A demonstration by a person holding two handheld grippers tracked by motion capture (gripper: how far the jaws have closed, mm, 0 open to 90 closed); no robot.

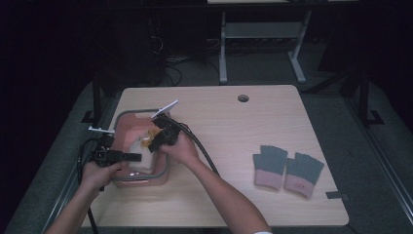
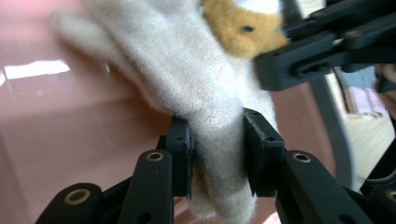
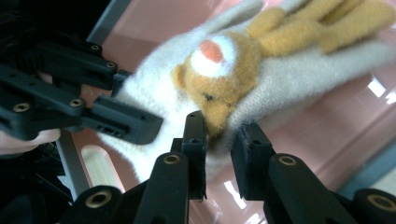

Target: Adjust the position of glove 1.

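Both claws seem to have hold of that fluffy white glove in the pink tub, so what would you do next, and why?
Probably lift both together. The left claw pinches the fuzzy white glove with the orange bear face, the right claw grips near the bear, and it hangs inside the pink plastic tub.

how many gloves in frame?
3 visible: two grey-and-pink gloves side by side at the table's right, left one, right one; one white glove over the pink basket, pinched by both grippers. Basket may hide more.
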